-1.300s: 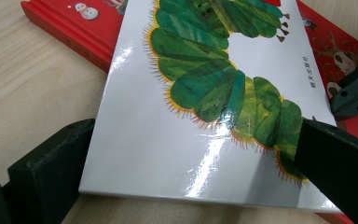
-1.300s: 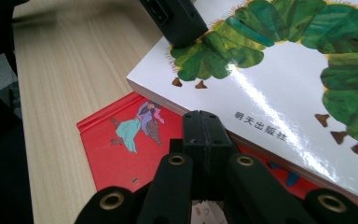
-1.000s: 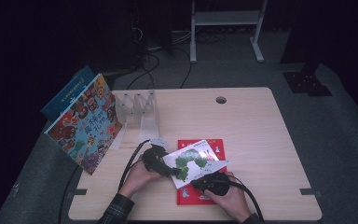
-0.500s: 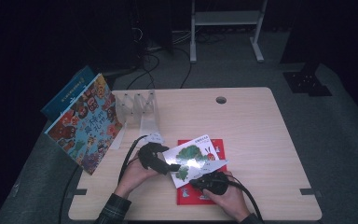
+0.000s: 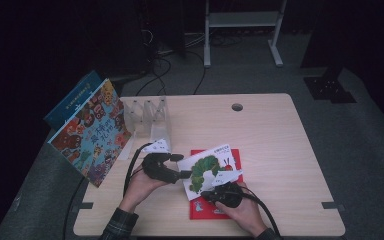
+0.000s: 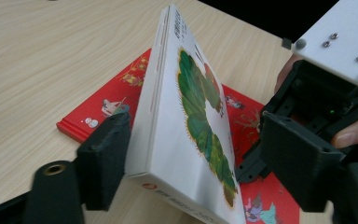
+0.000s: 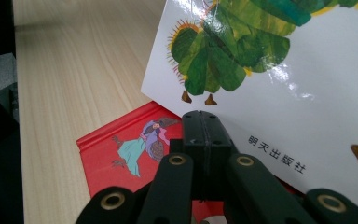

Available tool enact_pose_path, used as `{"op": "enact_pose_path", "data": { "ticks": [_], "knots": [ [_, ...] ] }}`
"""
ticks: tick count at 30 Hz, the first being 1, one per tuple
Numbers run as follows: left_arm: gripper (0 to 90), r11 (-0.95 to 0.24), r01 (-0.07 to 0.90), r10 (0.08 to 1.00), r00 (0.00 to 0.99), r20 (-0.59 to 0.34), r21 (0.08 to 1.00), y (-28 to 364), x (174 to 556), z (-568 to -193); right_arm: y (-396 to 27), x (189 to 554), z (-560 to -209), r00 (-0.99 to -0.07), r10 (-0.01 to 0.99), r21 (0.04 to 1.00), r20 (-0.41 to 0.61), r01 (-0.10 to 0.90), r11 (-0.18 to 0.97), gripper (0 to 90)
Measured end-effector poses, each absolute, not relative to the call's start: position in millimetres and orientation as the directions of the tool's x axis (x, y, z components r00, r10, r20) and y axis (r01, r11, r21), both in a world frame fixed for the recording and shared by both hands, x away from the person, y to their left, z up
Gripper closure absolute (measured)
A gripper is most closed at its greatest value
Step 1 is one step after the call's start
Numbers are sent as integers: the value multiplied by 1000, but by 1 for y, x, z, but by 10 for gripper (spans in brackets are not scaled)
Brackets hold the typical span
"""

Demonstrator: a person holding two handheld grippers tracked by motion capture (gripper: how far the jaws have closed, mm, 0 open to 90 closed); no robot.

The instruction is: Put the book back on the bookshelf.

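The white book (image 5: 208,171) stands tilted above the red book (image 5: 215,205), which lies flat on the tabletop (image 5: 280,145). The right gripper (image 7: 204,122) is under the white book's lower edge, jaws closed together; whether they pinch the cover I cannot tell. The left gripper (image 6: 193,158) straddles the white book's near corner: its jaws have just been closing, 1 pad touches the spine side, the other stands off the cover. The book's long axis runs away from the left gripper, so that gripper is placed to clamp it across its thickness.
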State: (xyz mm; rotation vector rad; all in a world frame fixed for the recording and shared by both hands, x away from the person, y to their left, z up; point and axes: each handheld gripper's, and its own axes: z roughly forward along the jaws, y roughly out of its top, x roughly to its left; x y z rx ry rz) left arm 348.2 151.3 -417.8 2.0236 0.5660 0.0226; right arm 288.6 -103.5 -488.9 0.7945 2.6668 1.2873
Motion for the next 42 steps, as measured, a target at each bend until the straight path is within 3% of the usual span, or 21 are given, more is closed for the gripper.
{"op": "enact_pose_path", "data": {
  "ticks": [6, 11, 26, 42],
  "knots": [
    [368, -390, 376, 374, 899, -229, 840, 155, 347, -412, -102, 288, -489, -863, 479, 746, 160, 423, 514, 896],
    [524, -399, 388, 345, 903, -256, 831, 157, 347, -411, -102, 287, -489, -866, 474, 746, 158, 419, 518, 894],
    [624, -498, 370, 290, 923, -251, 784, 133, 341, -428, -102, 286, -488, -867, 475, 744, 151, 416, 522, 867],
    [664, -534, 327, 285, 938, -198, 779, 118, 334, -439, -103, 285, -489, -868, 473, 749, 154, 415, 517, 856]
  ]
}}
